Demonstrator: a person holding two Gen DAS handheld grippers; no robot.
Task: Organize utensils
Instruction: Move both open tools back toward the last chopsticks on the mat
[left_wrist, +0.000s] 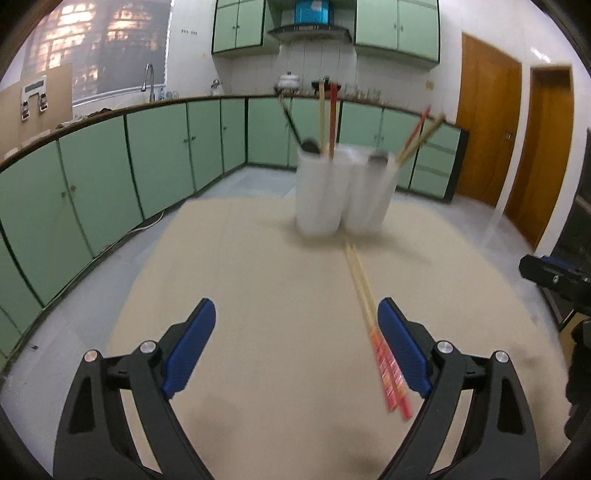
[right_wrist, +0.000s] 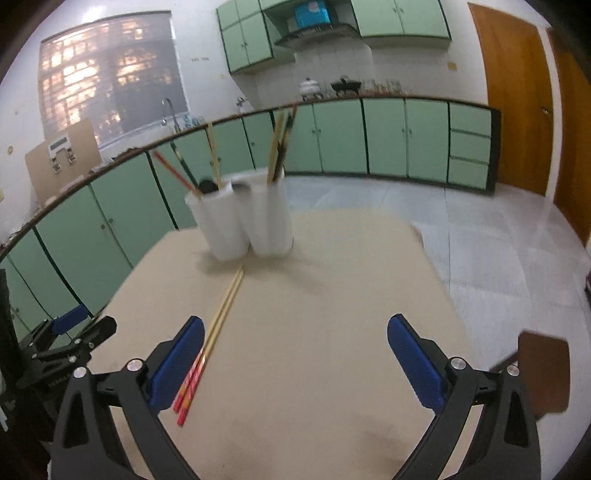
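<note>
A pair of chopsticks (left_wrist: 373, 325) lies flat on the beige table top (left_wrist: 258, 295), pale wood along most of its length, red-and-orange patterned at the near end. Seen from the left gripper (left_wrist: 297, 314), the pair runs just beside the inner face of its right-hand blue pad (left_wrist: 402, 350); whether it touches that pad cannot be told. Seen from the right gripper (right_wrist: 295, 330), the same chopsticks (right_wrist: 218, 328) lie alongside its left-hand blue pad (right_wrist: 177, 365), near end just past the pad. The far tips point toward the white holder cups (left_wrist: 343, 192), which stand ahead of both tools at the far part of the table, touching each other.

The cups hold more utensils (right_wrist: 279, 147): wooden and red chopsticks, and dark-handled pieces, all leaning; details blurred.

Both grippers: jaws spread wide, nothing between the pads, both poised above the table top. The left gripper (right_wrist: 70, 325) shows at the left edge of the right view.

Beyond the table: grey floor, green base cabinets (left_wrist: 159, 147) under a dark counter, brown doors (left_wrist: 491, 125) on the right.
</note>
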